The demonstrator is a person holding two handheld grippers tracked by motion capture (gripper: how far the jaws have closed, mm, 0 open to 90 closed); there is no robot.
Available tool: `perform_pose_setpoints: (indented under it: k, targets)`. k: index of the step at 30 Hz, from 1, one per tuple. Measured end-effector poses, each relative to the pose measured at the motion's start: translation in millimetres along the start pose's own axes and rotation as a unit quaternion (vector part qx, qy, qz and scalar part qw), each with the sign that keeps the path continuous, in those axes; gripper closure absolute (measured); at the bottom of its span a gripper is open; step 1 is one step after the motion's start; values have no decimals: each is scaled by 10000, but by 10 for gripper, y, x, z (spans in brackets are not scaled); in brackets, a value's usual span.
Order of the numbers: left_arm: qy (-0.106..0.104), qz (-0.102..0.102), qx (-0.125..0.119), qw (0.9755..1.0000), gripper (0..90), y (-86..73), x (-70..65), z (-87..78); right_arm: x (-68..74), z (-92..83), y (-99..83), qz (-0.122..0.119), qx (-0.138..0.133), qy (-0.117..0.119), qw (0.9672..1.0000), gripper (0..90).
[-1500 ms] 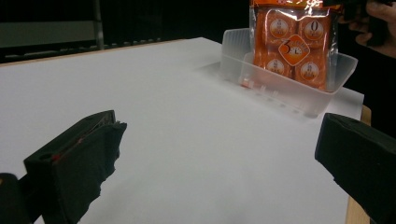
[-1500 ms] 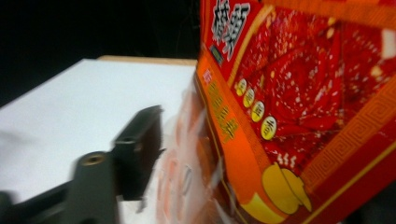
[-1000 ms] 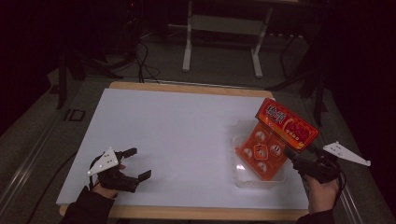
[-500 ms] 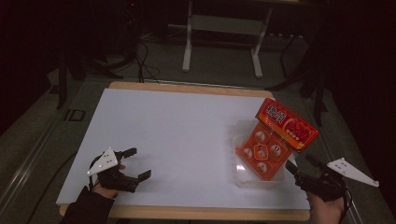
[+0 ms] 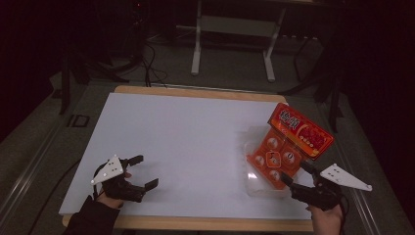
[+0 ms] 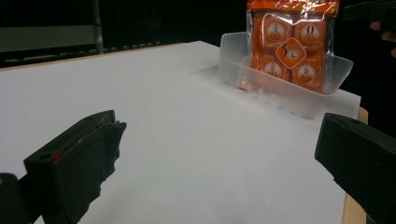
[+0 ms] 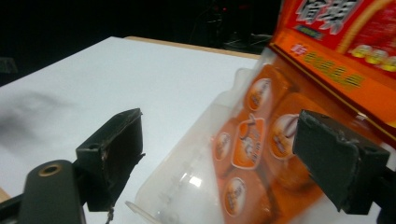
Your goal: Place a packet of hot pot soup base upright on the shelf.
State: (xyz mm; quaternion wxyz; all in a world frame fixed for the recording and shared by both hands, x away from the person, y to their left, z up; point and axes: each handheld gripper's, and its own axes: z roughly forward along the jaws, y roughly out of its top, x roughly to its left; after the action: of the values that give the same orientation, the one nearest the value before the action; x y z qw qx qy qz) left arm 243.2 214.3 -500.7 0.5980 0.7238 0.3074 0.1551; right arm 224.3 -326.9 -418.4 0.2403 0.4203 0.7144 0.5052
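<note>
- My right gripper (image 5: 297, 176) sits at the near right edge of the tabletop (image 5: 186, 142), fingers (image 7: 112, 149) spread wide, holding nothing.
- My left gripper (image 5: 141, 172) rests near the front left corner, well apart from everything, fingers (image 6: 74, 158) equally wide and empty.
- The orange snack pack (image 5: 288, 144) stands in the clear plastic tray (image 5: 254, 183) at the right side of the tabletop, leaning back, its red header projecting above the tray rim.
- Risk: the pack is propped, not seated flat. A nudge from my right fingers (they sit just beside the tray's near end) could tip it over or out.
- Risk: the tray looks light and thin-walled. I judge that a one-sided push would slide it toward the tabletop's right edge, which is close.
- Risk: the pack's film is glossy; a pinch on the header alone may slip or crumple it.
</note>
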Motion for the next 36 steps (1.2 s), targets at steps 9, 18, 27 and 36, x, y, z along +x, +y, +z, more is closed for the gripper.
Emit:
perform_pose_setpoints:
  k: [9, 18, 27, 36]
  targets:
    - [-14, 9, 10, 10000, 0, -2, -5, 2, 122, 146, 99, -266, -88, 279, 9992, 159]
    - [-22, 11, -4, 10000, 1, -4, -8, -3, 292, 333, 182, -566, -151, 689, 9959, 157]
    - [-50, -1, -19, 10000, 1, -3, -10, -4, 426, 482, 208, -637, -183, 1071, 9920, 147]
    - [-63, 3, -25, 10000, 0, -2, -16, -3, 559, 636, 179, -751, -106, 1323, 9883, 143]
